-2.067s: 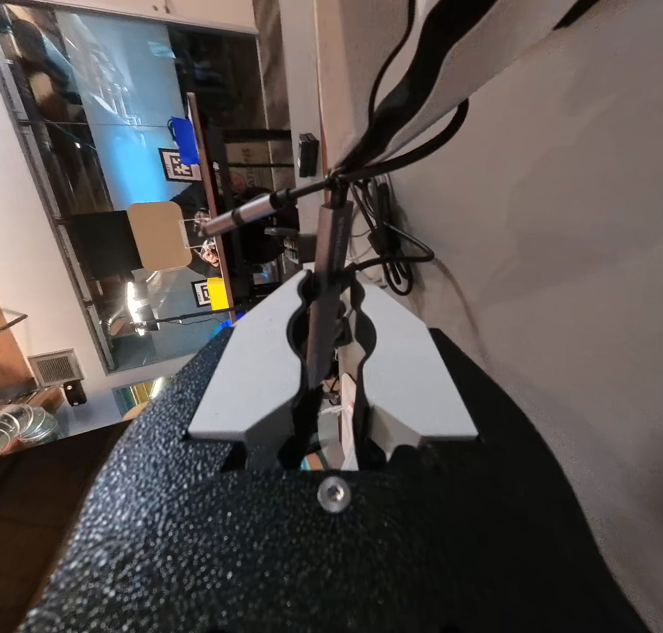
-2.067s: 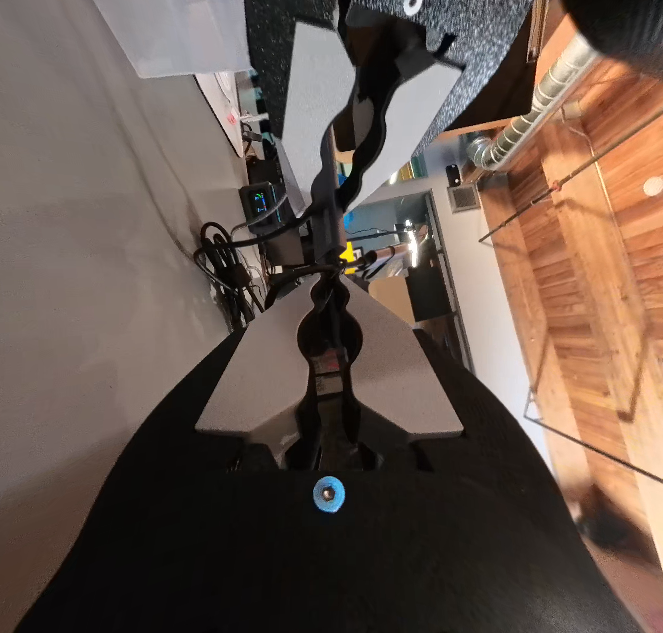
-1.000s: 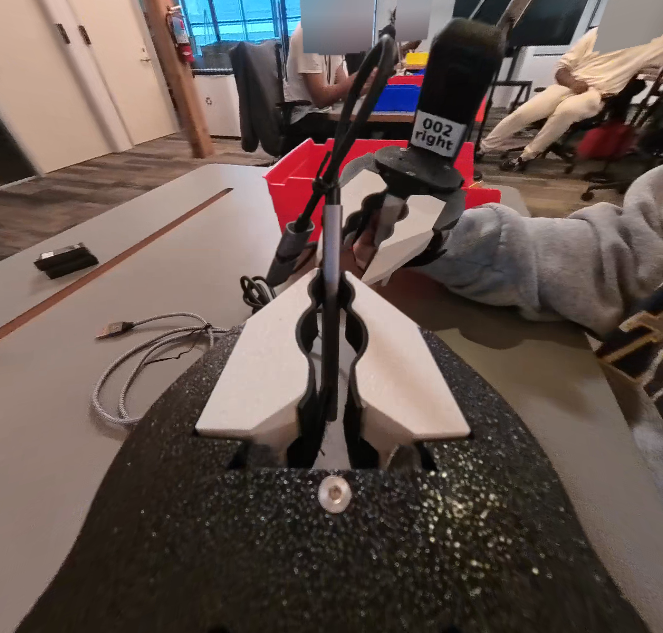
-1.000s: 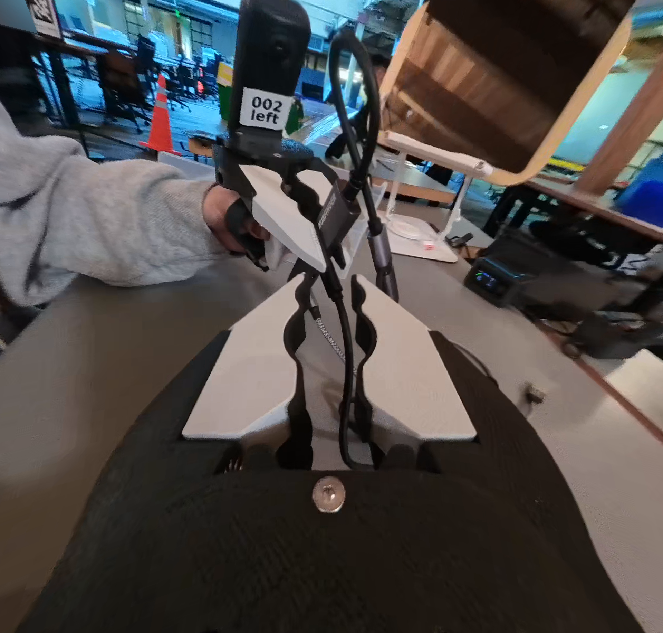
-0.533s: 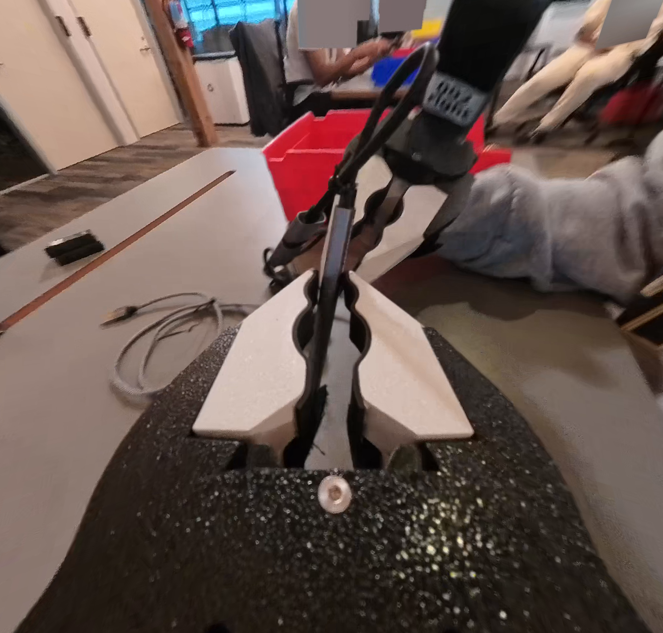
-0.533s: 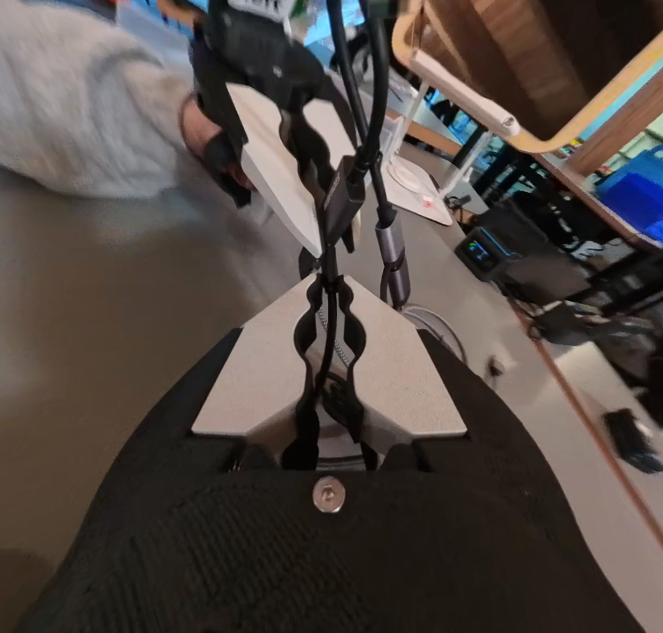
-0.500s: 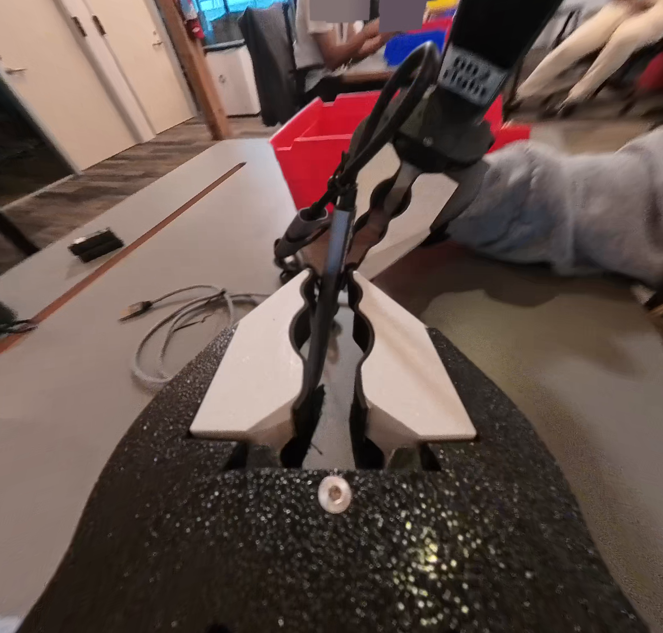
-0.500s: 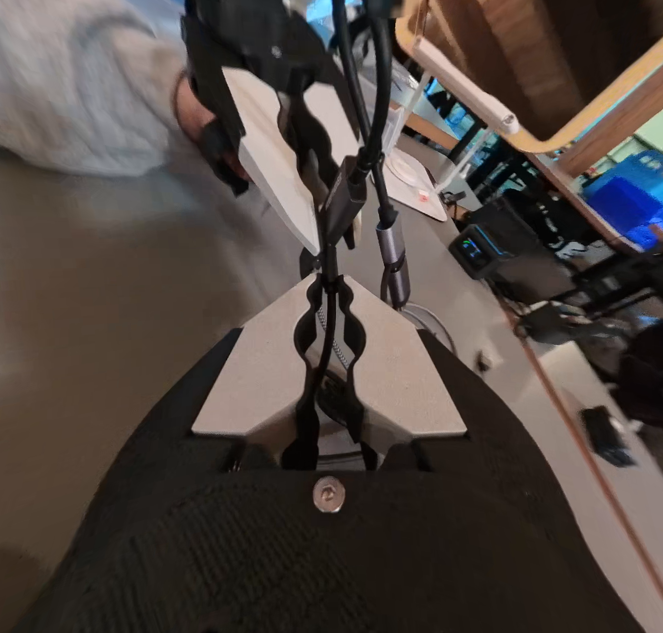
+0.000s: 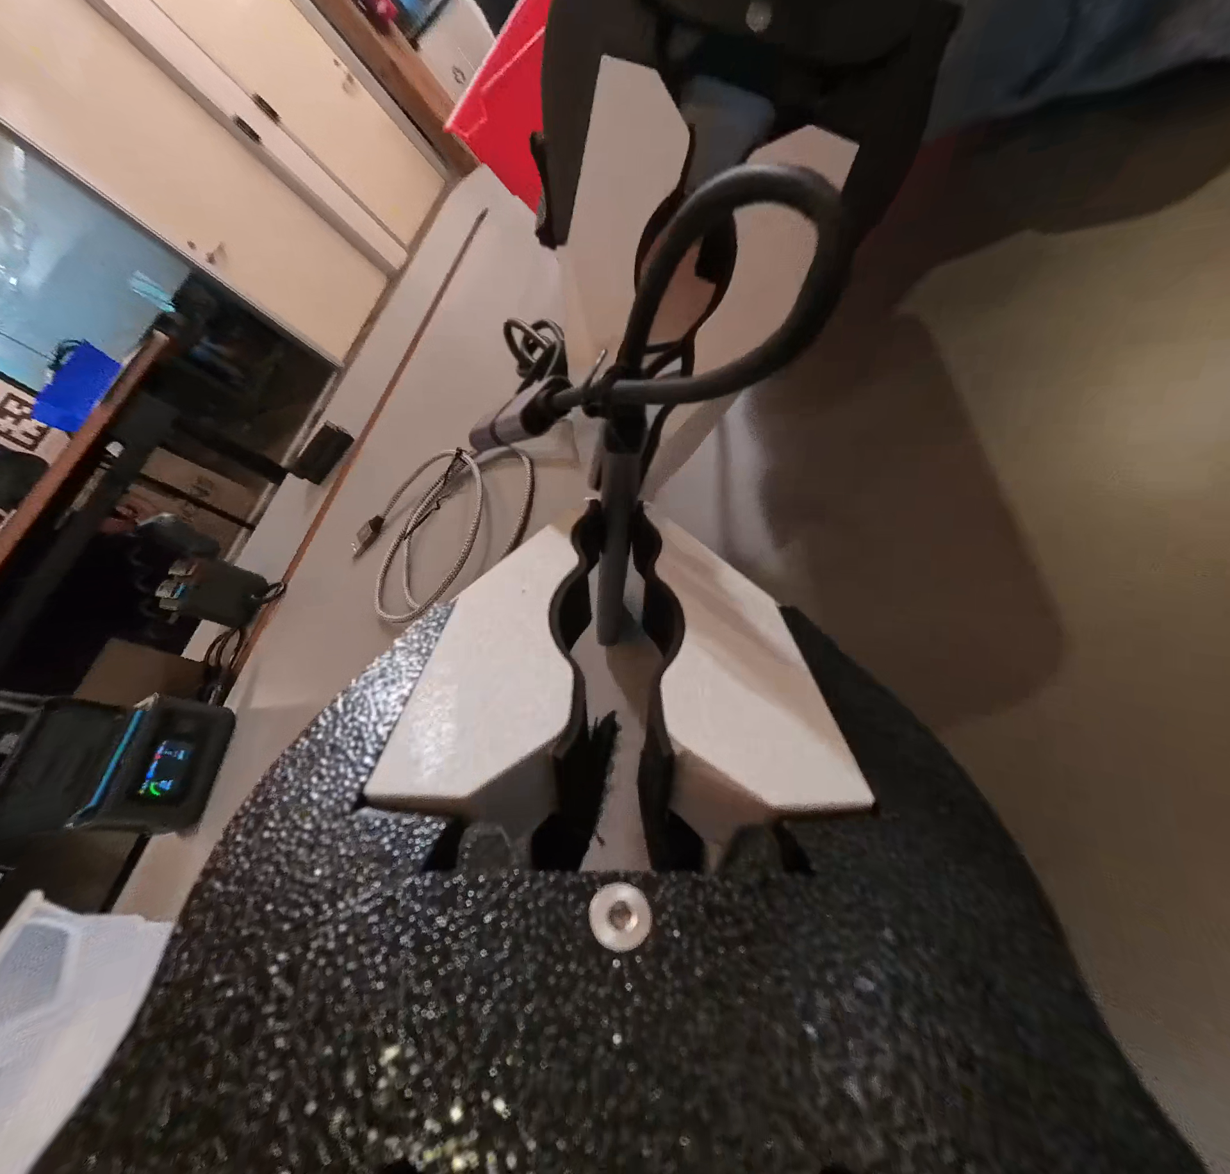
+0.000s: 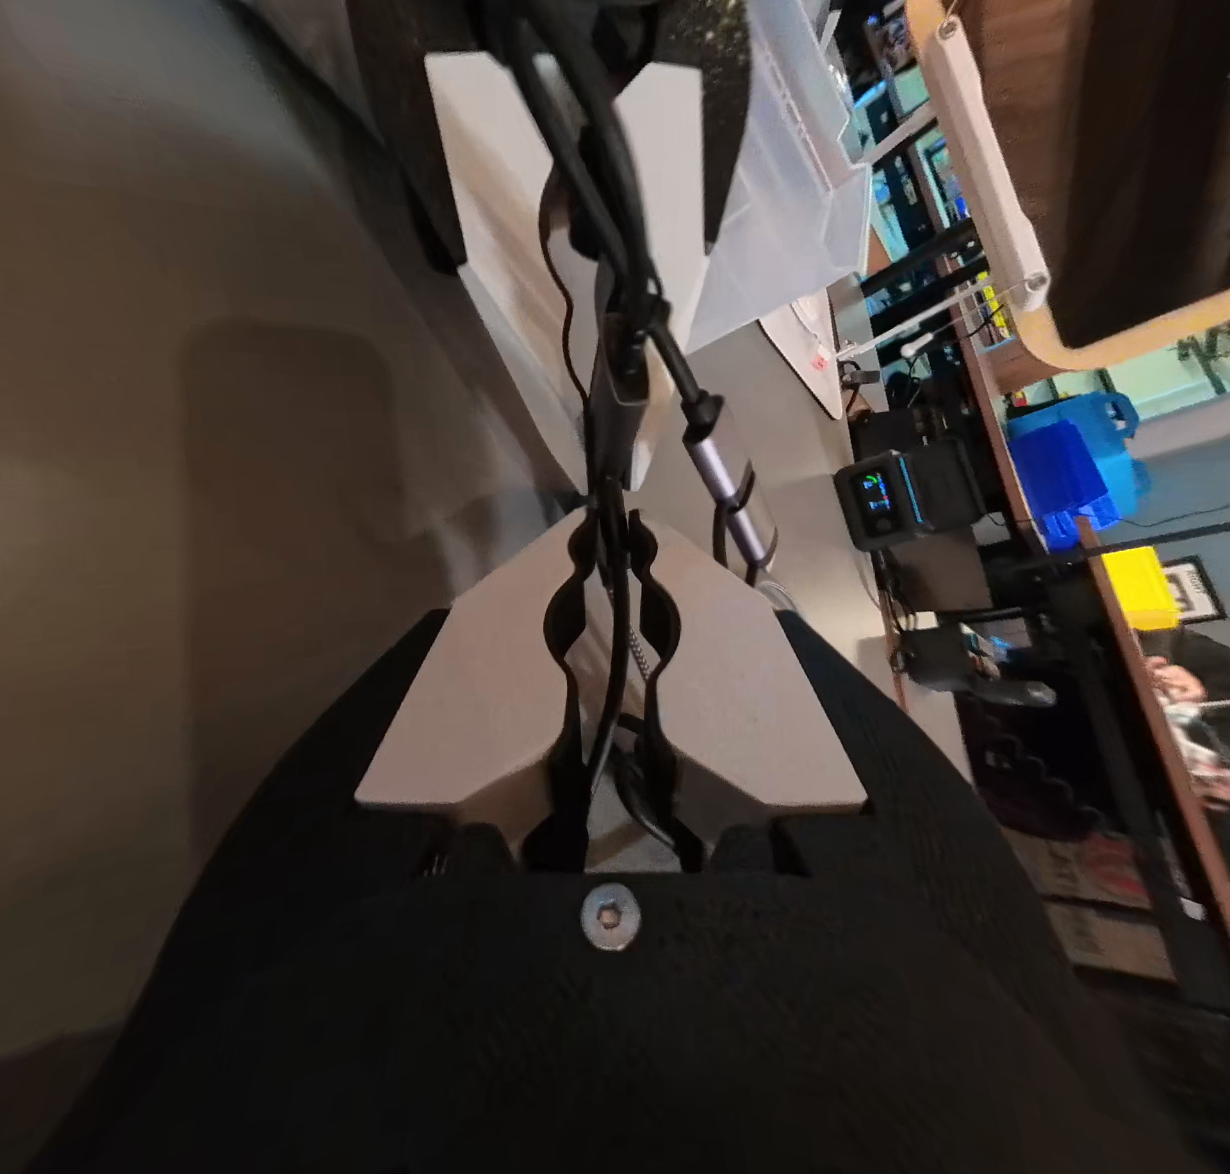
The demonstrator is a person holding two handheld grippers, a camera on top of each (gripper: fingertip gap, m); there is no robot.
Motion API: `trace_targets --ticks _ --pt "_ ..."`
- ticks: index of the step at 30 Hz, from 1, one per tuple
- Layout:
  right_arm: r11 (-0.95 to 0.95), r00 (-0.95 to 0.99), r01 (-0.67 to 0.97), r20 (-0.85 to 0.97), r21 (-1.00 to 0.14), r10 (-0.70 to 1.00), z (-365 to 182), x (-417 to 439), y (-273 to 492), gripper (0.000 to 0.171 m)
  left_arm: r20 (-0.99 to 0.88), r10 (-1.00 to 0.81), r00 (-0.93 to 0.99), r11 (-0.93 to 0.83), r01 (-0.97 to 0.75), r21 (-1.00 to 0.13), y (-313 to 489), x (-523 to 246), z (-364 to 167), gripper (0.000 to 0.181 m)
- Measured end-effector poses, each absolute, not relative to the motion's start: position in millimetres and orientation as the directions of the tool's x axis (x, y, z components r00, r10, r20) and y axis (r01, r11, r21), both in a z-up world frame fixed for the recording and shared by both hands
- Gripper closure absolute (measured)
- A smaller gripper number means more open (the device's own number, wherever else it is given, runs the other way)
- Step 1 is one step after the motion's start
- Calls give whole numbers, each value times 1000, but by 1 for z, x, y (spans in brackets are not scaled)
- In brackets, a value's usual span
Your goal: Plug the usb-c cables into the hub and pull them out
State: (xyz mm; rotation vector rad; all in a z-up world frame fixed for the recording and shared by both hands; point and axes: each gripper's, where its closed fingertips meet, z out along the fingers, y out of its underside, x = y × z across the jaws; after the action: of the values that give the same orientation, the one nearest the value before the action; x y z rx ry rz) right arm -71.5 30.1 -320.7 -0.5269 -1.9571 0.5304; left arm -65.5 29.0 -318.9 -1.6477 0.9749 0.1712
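Note:
My left gripper (image 9: 614, 515) is shut on the thin grey usb-c hub (image 9: 611, 599), seen edge on. The hub's own black lead (image 9: 785, 316) loops above it and ends in a loose grey plug (image 9: 506, 424). My right gripper (image 10: 611, 517) faces the left one and is shut on a black usb-c cable (image 10: 615, 643) right at the hub's edge (image 10: 619, 409). I cannot tell whether the plug is seated. The left gripper's white fingers (image 10: 492, 176) show beyond the hub. The grey plug (image 10: 715, 469) hangs to the right.
A grey braided cable (image 9: 432, 529) lies coiled on the grey table (image 9: 1065, 543), left of the grippers. A red bin (image 9: 506, 110) stands behind. A dark power unit with a lit display (image 10: 885, 496) and a clear plastic tray (image 10: 785, 176) sit by the table's edge. Less than 4 cm separates the two grippers' tips.
My right gripper has shut on the black cable, which it only straddled before. Both grippers have rolled sideways and come close together. The left gripper still holds the hub.

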Motion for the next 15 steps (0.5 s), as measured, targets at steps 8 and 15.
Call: trace_targets --ticks 8,15 --pt "829 -338 120 763 -546 551 -332 -71 26 166 -667 -502 551 60 -747 -662 23 -66 -330 172" --pt "950 -208 152 931 -274 302 -338 -69 24 165 -840 -405 361 101 -895 -434 17 -68 -336 173"
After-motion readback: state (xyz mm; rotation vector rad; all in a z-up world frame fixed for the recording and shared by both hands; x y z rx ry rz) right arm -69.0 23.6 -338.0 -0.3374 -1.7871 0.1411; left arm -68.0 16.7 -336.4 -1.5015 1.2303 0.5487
